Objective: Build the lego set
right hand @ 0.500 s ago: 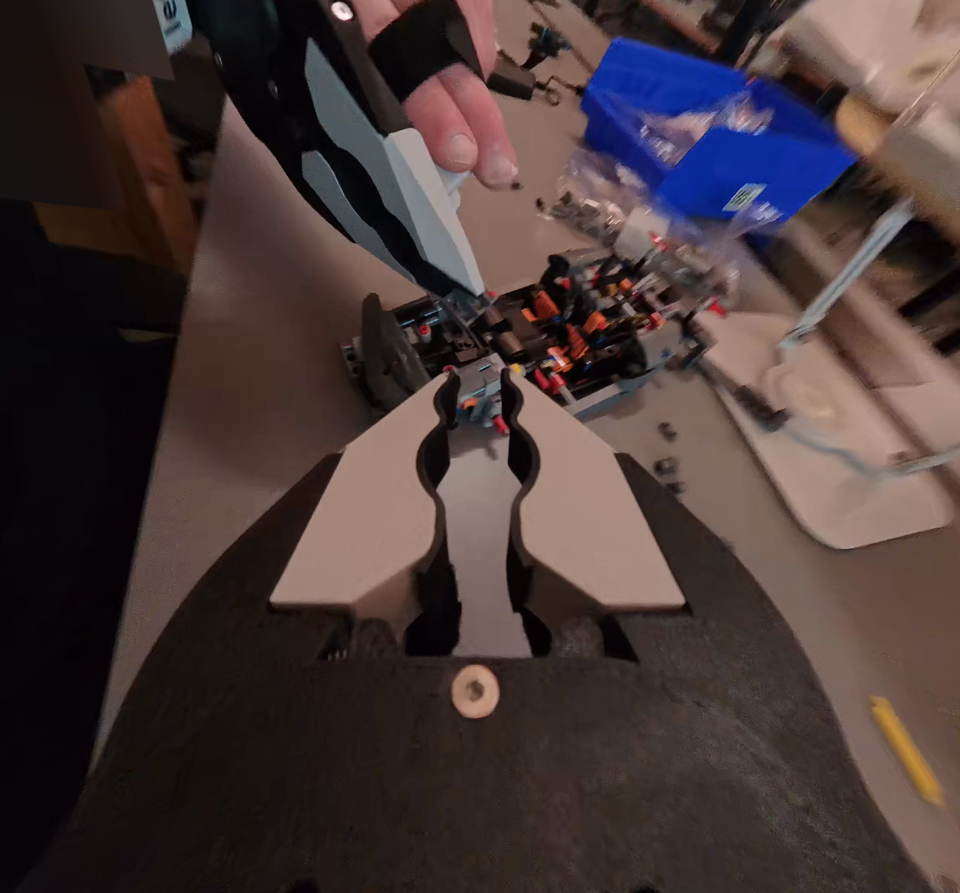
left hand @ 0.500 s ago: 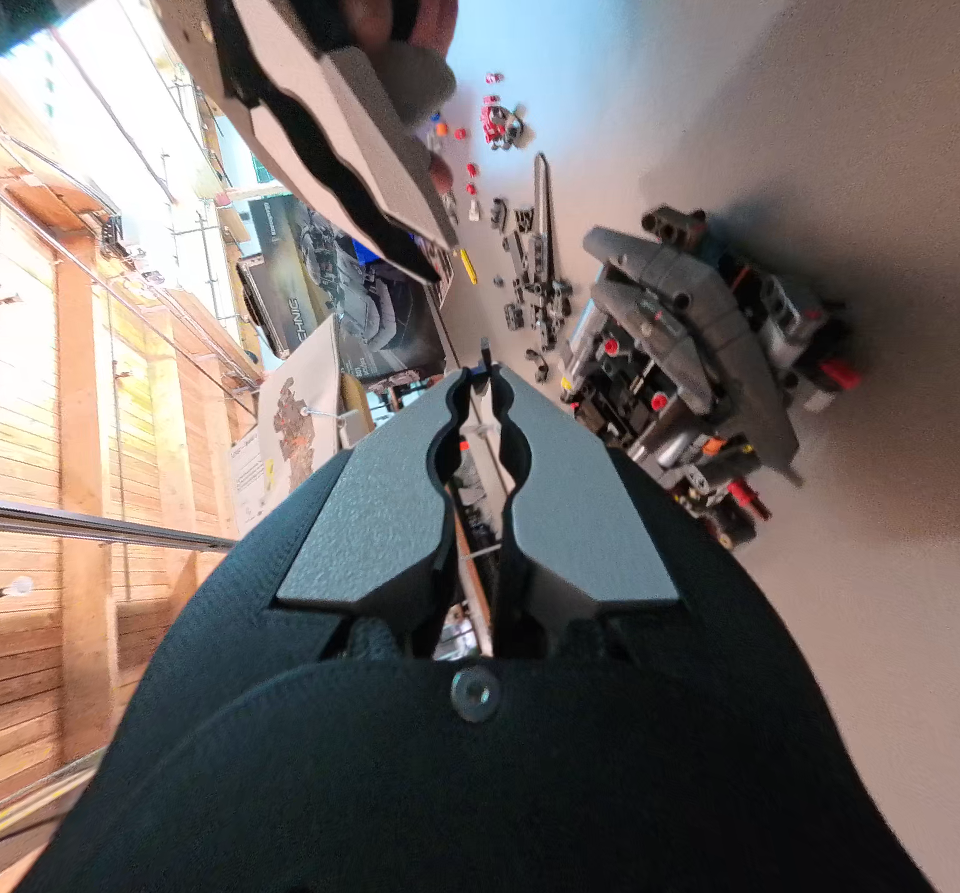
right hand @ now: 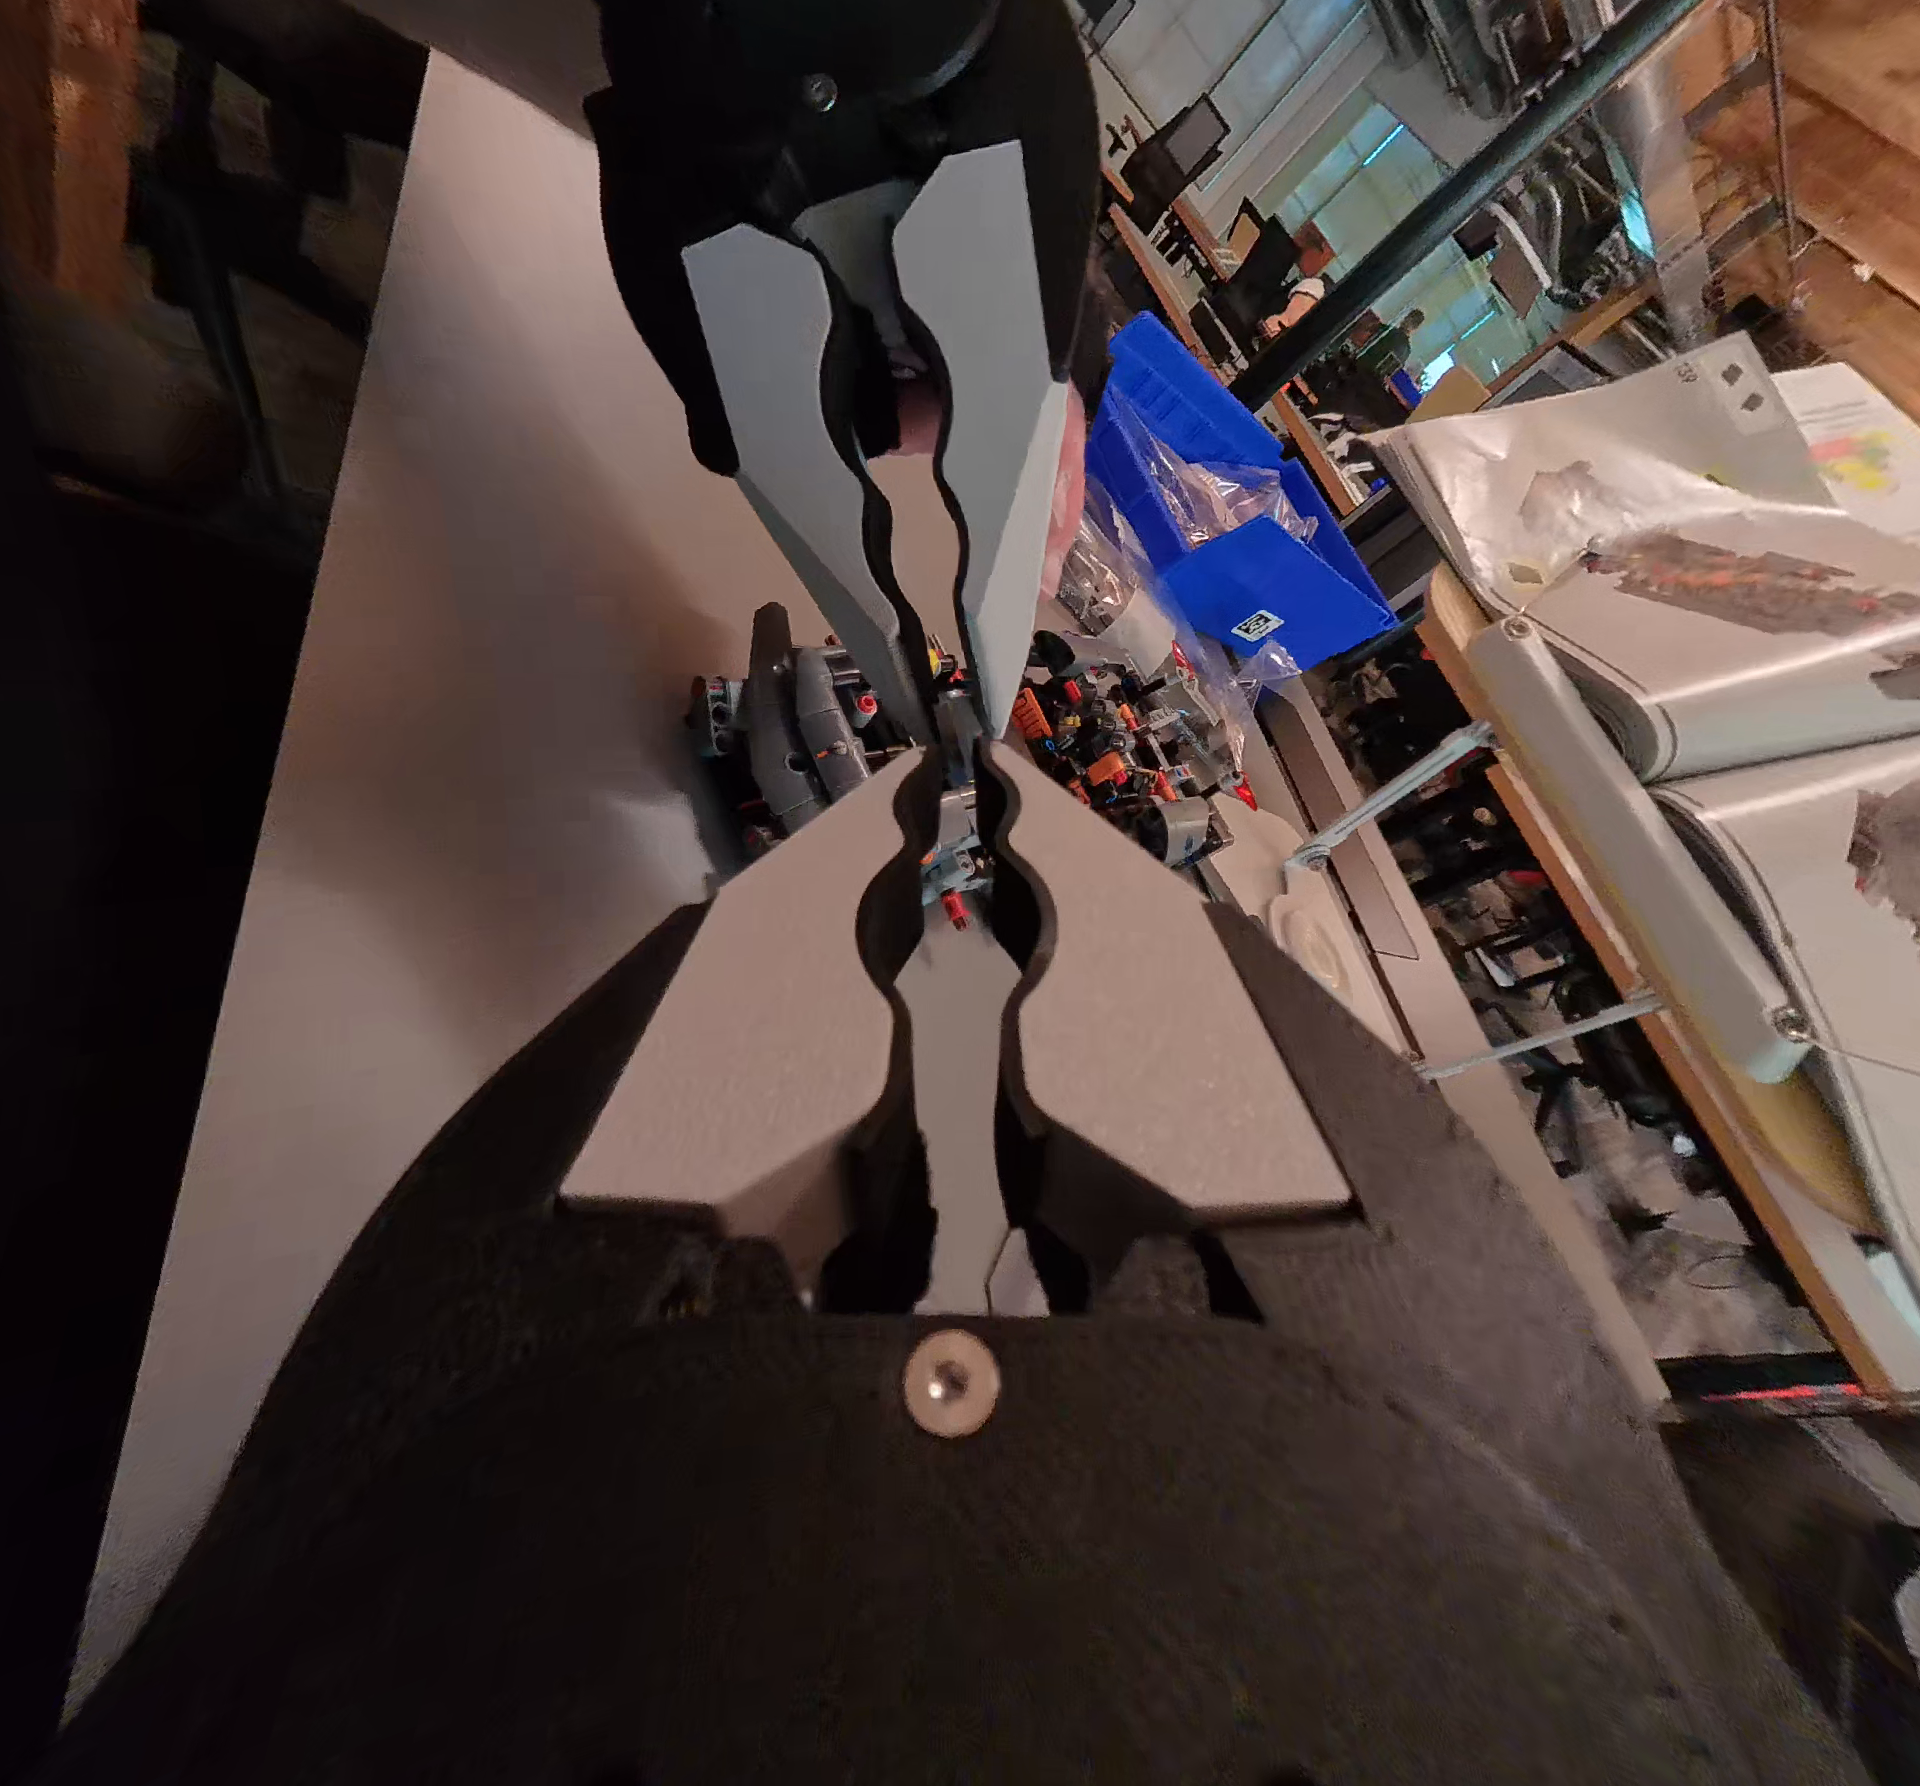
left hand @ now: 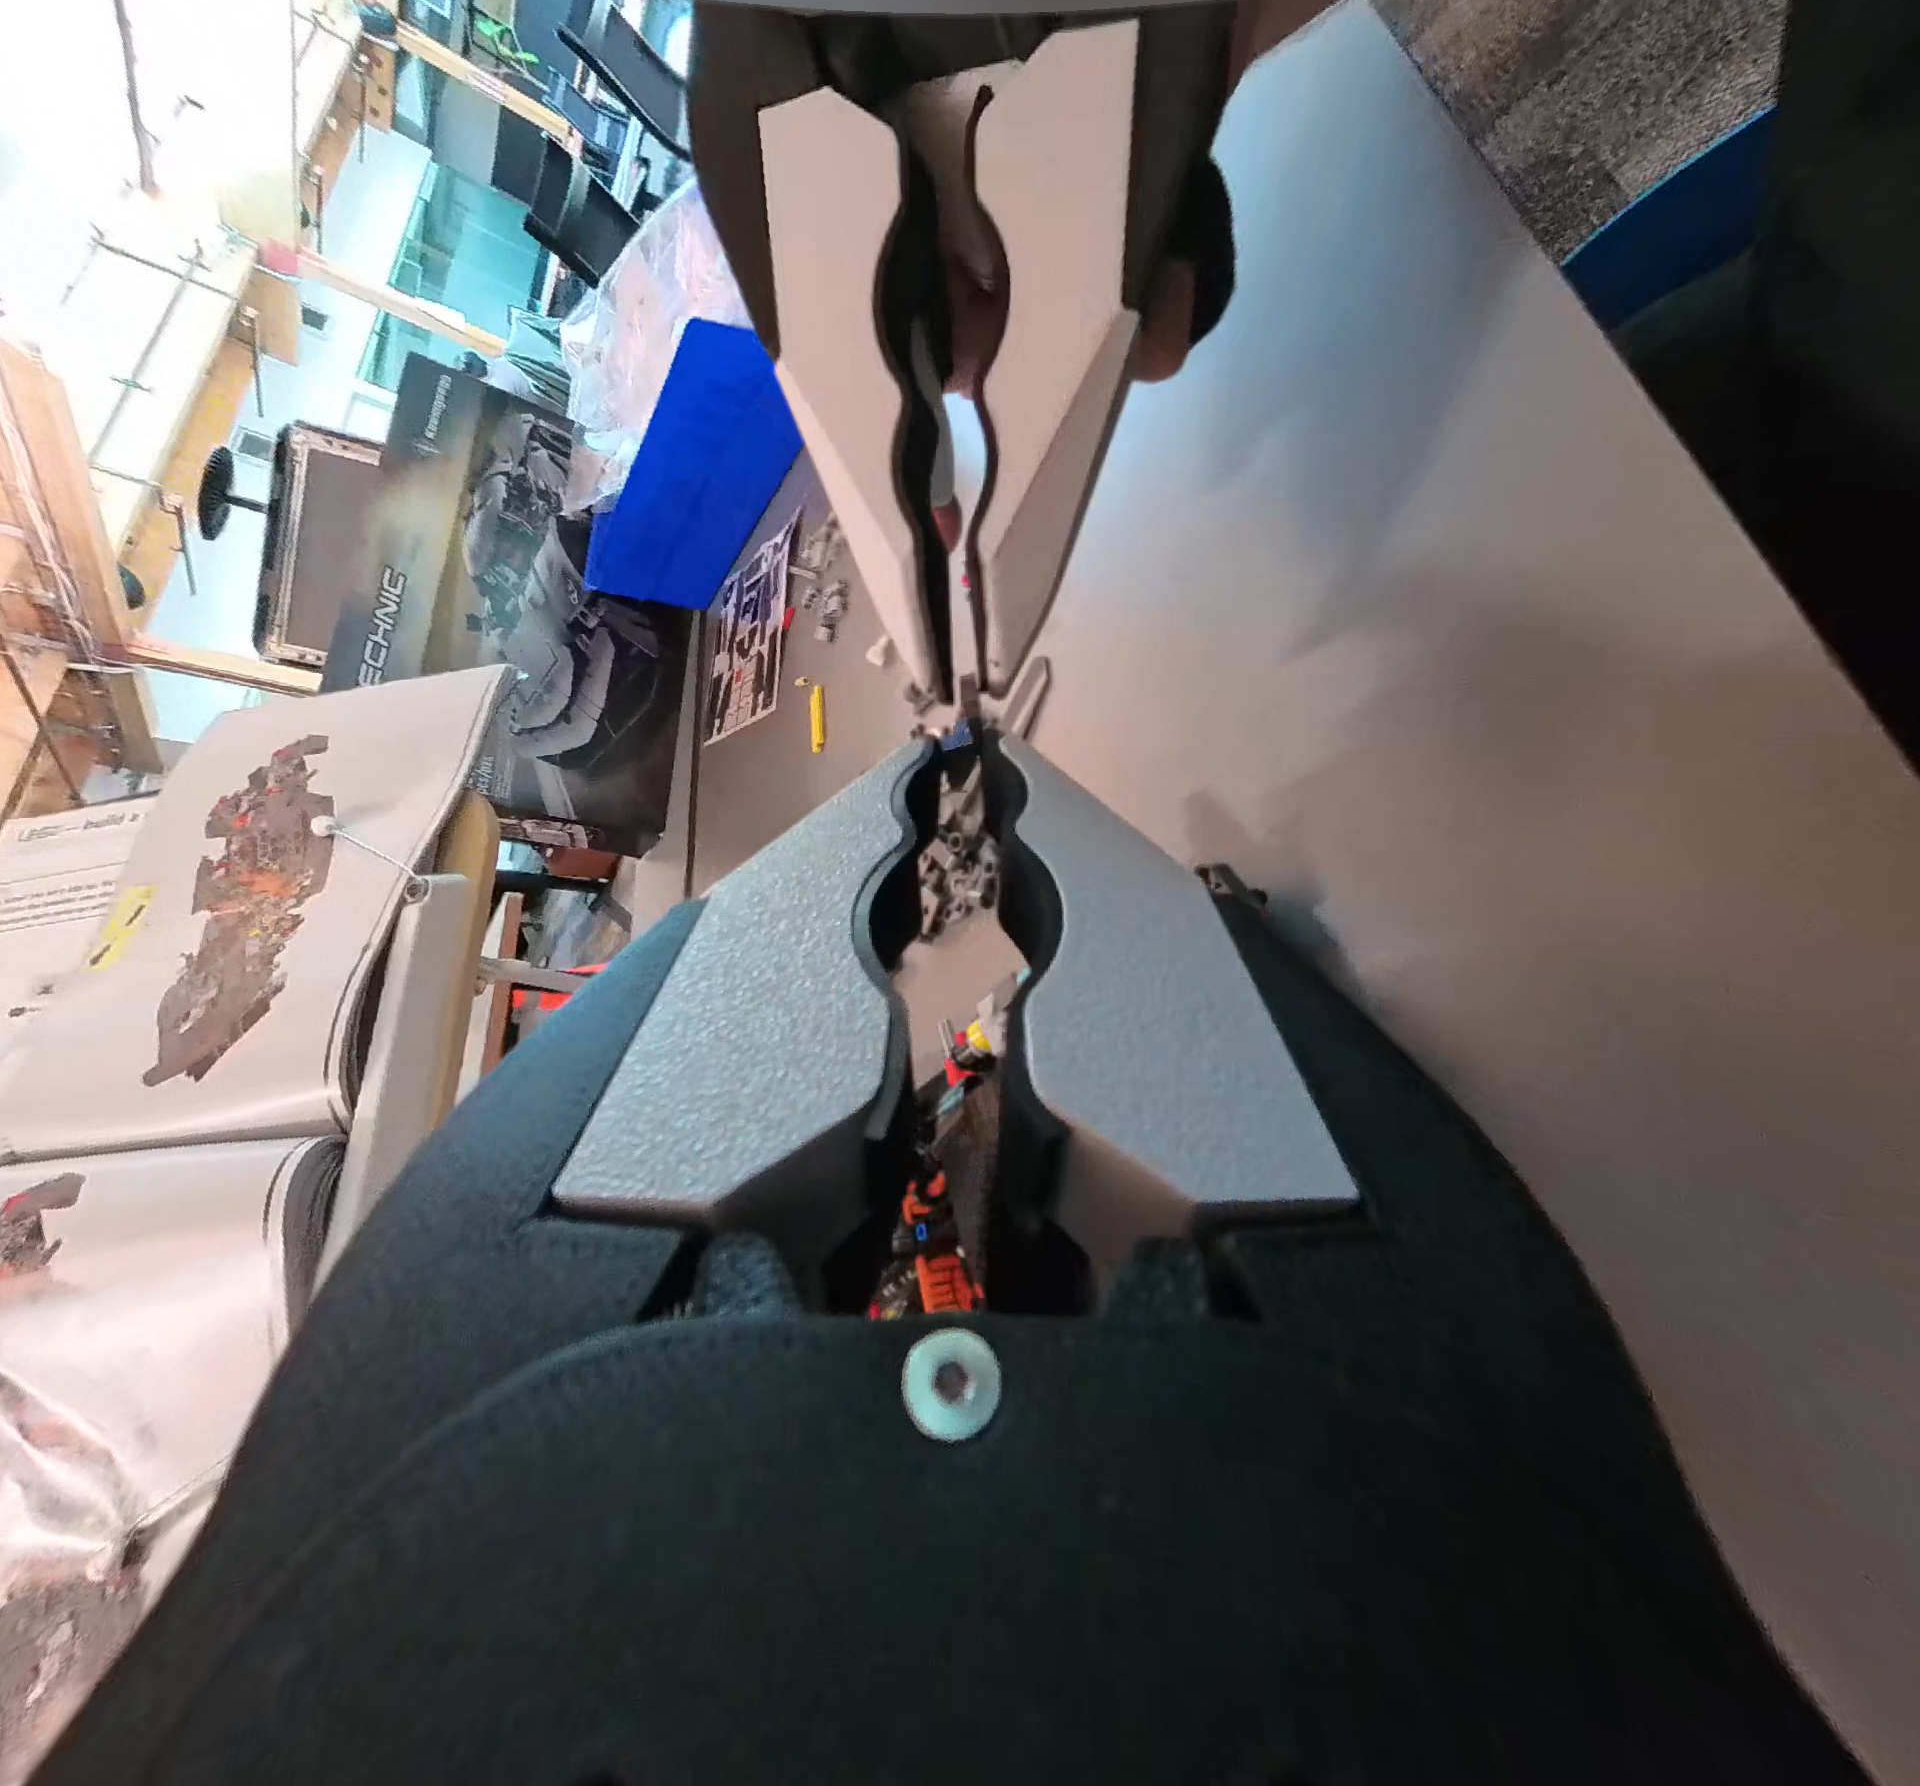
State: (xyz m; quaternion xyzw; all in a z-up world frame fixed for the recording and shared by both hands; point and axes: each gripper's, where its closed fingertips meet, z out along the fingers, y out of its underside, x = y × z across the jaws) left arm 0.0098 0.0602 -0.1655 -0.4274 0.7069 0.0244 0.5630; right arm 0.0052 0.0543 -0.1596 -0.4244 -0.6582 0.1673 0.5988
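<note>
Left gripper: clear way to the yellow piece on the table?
Probably yes: the yellow piece lies alone on bare table, just beside the left gripper tips, with nothing between. Its jaws stand nearly shut, though, and would need opening first.

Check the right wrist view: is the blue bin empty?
No. The blue bin holds crumpled clear plastic bags, which spill over its front towards the brick model on the table.

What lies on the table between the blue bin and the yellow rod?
A printed sheet with dark shapes lies flat between the blue bin and the yellow rod; the left wrist view shows it.
</note>
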